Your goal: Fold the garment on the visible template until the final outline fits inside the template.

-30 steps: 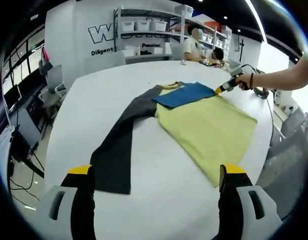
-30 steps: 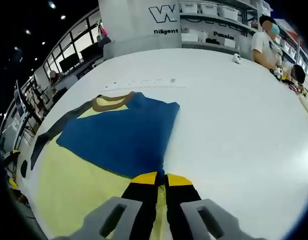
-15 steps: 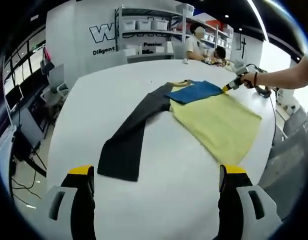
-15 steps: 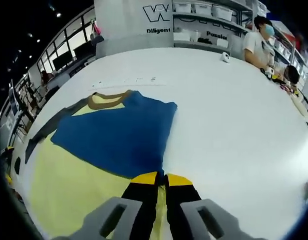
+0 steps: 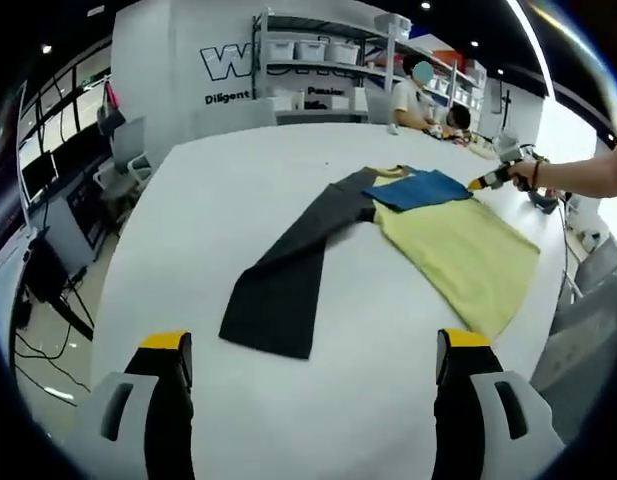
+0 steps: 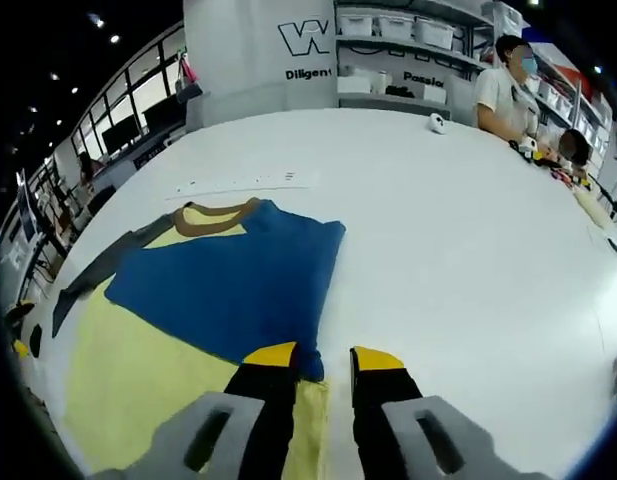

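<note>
A long-sleeved garment lies flat on the white table [image 5: 188, 200]. Its yellow body [image 5: 458, 250] faces up, with a brown collar [image 6: 216, 212]. The dark grey sleeve [image 5: 288, 280] stretches out toward my left gripper. The blue sleeve [image 6: 233, 285] [image 5: 418, 188] is folded across the chest. My left gripper [image 5: 311, 345] hovers above the near table edge, open wide and holding nothing. My right gripper [image 6: 323, 357] stands open at the blue sleeve's cuff, jaws slightly apart over the cloth. A person's hand holds the right gripper [image 5: 491, 179] at the garment's far side.
A faint row of printed marks [image 6: 243, 183] runs on the table beyond the collar. A small white object [image 6: 437, 123] lies near two people [image 6: 503, 90] at the far side. Shelves with bins [image 5: 308, 60] and office chairs [image 5: 128, 150] stand behind.
My right gripper's jaws have parted and let go of the blue sleeve's cuff, which stays folded on the chest. The left gripper's camera has drifted back and sideways; the garment lies as before.
</note>
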### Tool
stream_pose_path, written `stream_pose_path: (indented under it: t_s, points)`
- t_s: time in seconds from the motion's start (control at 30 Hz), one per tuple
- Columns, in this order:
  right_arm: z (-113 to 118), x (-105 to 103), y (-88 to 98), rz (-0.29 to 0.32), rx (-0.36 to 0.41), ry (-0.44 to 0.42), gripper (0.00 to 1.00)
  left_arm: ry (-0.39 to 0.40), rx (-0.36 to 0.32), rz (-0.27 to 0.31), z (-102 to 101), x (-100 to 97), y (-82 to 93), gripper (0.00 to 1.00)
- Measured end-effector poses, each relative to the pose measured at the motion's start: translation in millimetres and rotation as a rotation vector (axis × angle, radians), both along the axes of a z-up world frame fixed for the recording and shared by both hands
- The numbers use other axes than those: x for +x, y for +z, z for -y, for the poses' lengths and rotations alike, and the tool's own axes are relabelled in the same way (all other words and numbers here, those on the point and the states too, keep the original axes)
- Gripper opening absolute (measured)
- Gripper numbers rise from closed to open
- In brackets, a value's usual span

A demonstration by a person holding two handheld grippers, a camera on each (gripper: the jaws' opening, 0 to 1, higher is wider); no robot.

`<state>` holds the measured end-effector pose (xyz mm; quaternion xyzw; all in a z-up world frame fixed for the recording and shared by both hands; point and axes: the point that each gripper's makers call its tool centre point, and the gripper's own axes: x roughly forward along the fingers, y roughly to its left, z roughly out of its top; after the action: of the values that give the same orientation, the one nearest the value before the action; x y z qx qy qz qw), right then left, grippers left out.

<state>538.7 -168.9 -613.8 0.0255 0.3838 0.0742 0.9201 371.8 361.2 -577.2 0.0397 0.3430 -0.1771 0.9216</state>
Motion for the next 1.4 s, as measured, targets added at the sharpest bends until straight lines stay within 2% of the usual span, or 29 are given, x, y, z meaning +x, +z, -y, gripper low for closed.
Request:
stream_pose_path:
  t_s: [0.07,0.13,0.17,0.23,0.43,0.6,0.77,0.93,1.07,1.2,1.3,1.4]
  points:
    - [-6,4,13.6,0.087,0.082,0.001,0.28,0.023,-0.002,-0.001,-5,5.3,-3.2,0.96]
    - [-11,2,19.5,0.116,0.143,0.003,0.37,0.093,0.007,-0.005,-16,10.5,-5.8,0.95]
    - [-13,0,21.5,0.128,0.166,0.006,0.43,0.102,0.017,0.006,-20,14.6,-6.6,0.94]
    - [-14,-4,22.0,0.133,0.181,0.014,0.51,0.111,0.011,-0.014,-22,15.4,-10.2,0.92]
    - [-21,-16,23.5,0.149,0.202,0.047,0.72,0.103,0.003,-0.023,-25,23.9,-13.9,0.92]
    - [-30,-26,26.8,0.154,0.205,0.09,0.83,0.094,0.008,-0.029,-25,30.9,-18.9,0.89]
    - [-39,-38,32.7,0.156,0.191,0.135,0.82,0.091,0.023,-0.056,-29,34.9,-29.5,0.86]
    - [-50,-51,37.5,0.165,0.19,0.16,0.79,0.12,0.002,-0.05,-33,43.2,-32.5,0.74]
    - [-56,-59,41.6,0.17,0.2,0.17,0.75,0.095,0.0,-0.054,-31,47.9,-36.1,0.73]
    - [-57,-63,47.6,0.184,0.197,0.169,0.73,0.065,-0.015,-0.078,-27,48.9,-41.7,0.64]
    - [-56,-65,53.5,0.201,0.195,0.16,0.71,0.074,-0.019,-0.108,-29,47.3,-46.3,0.51]
    - [-54,-66,57.1,0.209,0.192,0.153,0.69,0.09,-0.035,-0.116,-30,46.5,-48.0,0.46]
